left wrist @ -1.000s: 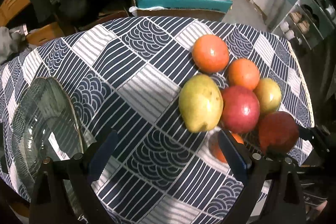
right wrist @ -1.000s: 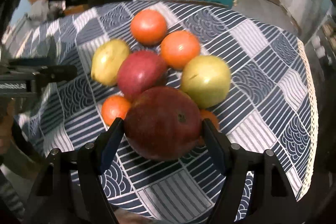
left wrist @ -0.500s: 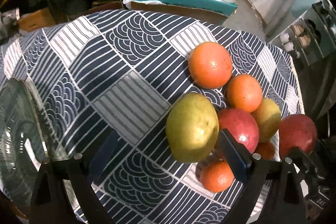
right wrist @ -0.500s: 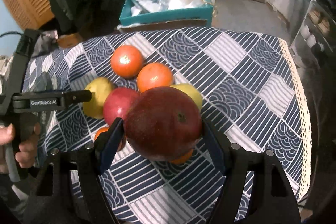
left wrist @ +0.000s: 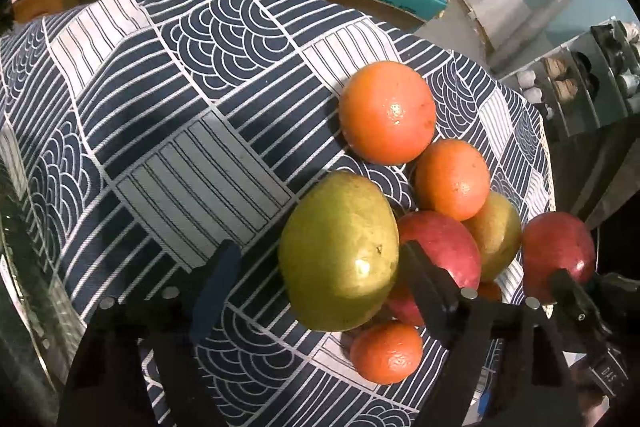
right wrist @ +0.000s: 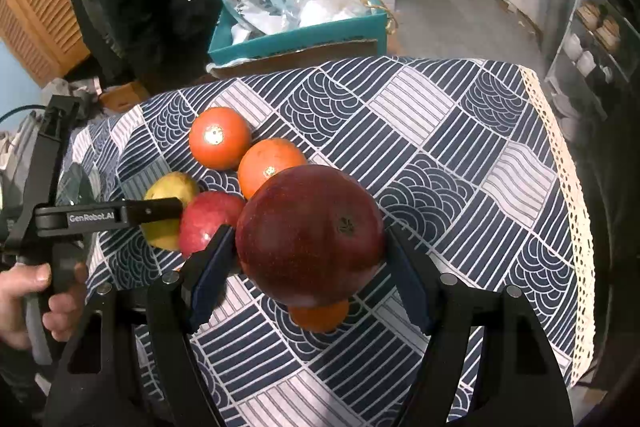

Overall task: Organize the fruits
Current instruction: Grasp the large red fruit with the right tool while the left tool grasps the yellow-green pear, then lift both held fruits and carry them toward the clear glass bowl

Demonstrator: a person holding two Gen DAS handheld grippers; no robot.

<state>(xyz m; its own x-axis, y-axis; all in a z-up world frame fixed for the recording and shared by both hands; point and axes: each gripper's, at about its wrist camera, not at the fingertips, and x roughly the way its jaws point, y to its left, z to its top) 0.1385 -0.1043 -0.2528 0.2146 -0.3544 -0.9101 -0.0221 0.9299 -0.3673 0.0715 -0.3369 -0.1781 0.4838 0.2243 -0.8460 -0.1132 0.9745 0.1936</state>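
Fruits: we held dark red apple (right wrist: 310,237) clamped in right gripper (right wrist: 308,267), lifted above tablecloth (right wrist: 460,147). Left gripper (left wrist: 316,275) was closing around green pear (left wrist: 340,253), pads not yet seated. We judged: centre pear, squeeze gently. Oranges (left wrist: 387,111) lay beyond, touching.

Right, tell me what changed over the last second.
The left claw came down around the yellow-green fruit, and its jaws are closing, left pad still clear. The right claw lifted the dark red apple off the pile. The other fruits stayed put.
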